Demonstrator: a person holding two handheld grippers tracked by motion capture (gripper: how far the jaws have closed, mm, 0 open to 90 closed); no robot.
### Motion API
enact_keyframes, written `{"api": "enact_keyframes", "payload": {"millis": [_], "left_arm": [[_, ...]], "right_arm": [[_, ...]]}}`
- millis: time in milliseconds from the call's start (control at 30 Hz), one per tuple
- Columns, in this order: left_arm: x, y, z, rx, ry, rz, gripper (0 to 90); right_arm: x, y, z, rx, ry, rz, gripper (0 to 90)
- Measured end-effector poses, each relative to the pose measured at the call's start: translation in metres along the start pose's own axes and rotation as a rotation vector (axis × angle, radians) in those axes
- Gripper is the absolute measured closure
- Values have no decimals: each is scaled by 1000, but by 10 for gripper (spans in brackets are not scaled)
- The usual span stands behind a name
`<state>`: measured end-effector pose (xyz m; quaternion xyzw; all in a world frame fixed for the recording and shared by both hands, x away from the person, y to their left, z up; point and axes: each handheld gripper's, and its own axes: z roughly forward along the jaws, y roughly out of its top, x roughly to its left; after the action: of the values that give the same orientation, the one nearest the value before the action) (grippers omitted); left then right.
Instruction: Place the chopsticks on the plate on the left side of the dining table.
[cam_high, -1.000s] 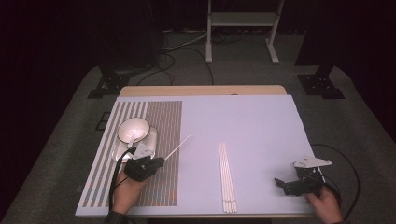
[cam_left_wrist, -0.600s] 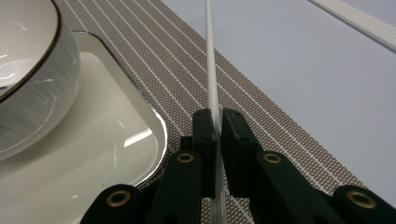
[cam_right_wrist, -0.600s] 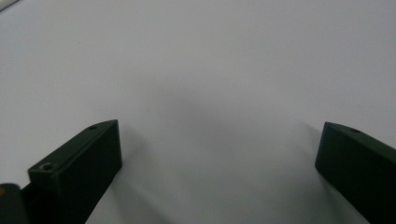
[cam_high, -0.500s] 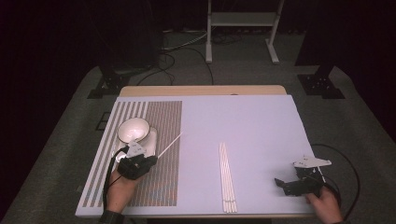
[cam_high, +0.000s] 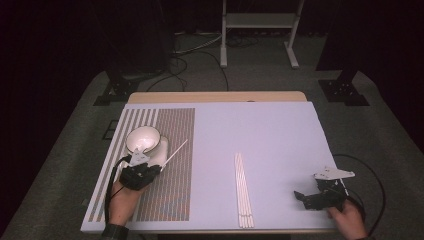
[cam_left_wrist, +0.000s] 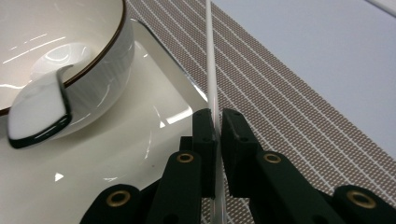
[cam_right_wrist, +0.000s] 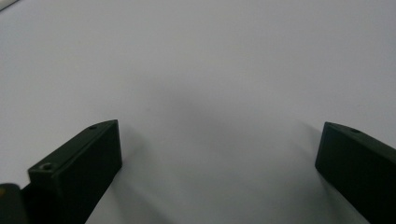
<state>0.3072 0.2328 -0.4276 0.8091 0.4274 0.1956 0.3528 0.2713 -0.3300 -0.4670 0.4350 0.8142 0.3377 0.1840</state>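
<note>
Left gripper (cam_left_wrist: 215, 122) pinches one white chopstick (cam_left_wrist: 211, 70) near its end beside the bowl (cam_left_wrist: 70, 60); it may pivot or slip; right gripper (cam_right_wrist: 219, 154) rests wide open.

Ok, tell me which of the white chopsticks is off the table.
The single chopstick clamped in the left hand-held gripper, beside the bowl; the other chopsticks lie bundled mid-table.

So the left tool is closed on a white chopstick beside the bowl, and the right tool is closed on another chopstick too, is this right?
Partly. The left tool is closed on a white chopstick beside the bowl. The right tool is not: the right gripper view shows its jaws wide apart over the bare white table, with nothing between them.
</note>
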Motion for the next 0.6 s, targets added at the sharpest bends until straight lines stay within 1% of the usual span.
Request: {"api": "enact_keyframes", "payload": {"millis": [133,300,600], "left_arm": [[4,-1,0,9,11,3,840],[10,-2,0,6,26,-3,840],[19,-4,-2,-1,33,-24,840]], "right_arm": [[0,0,0,0,0,0,0],[0,0,0,0,0,0,0],[0,0,0,-1,0,0,0]]}}
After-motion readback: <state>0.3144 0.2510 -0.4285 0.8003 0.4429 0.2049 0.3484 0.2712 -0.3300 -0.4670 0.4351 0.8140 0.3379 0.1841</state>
